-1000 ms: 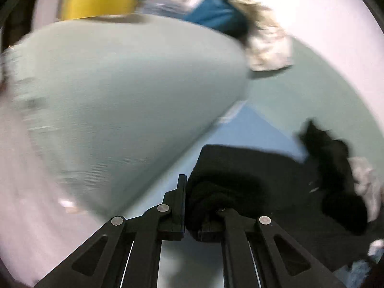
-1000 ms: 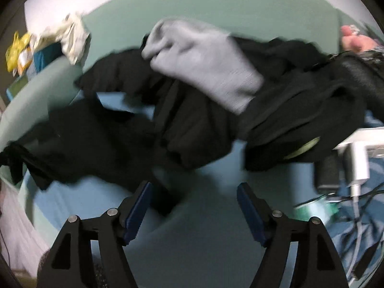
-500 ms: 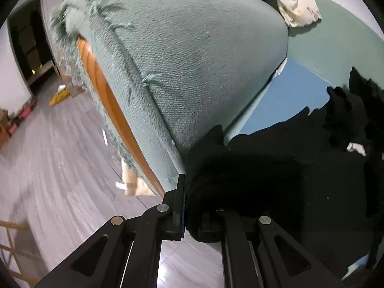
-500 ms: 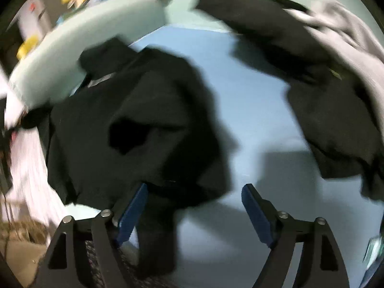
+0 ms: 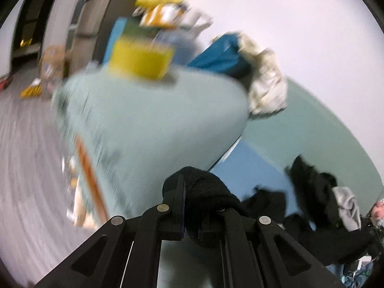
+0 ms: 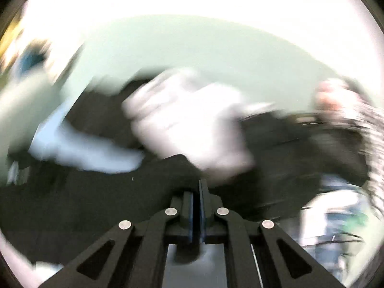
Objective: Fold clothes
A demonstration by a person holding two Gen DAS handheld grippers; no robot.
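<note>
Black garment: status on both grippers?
Left gripper shut on black garment. Right gripper shut, fingers together, grip on cloth unclear through blur. Grey garment lies ahead on the pile.

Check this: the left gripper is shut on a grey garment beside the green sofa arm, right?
Not grey: in the left wrist view the left gripper is shut on a black garment, beside the green sofa arm.

Black garment: thick knit, one bunched edge raised clear, the rest trailing down to the blue sheet. Further dark clothes and a grey garment lie heaped, unfolded, beyond it.
</note>
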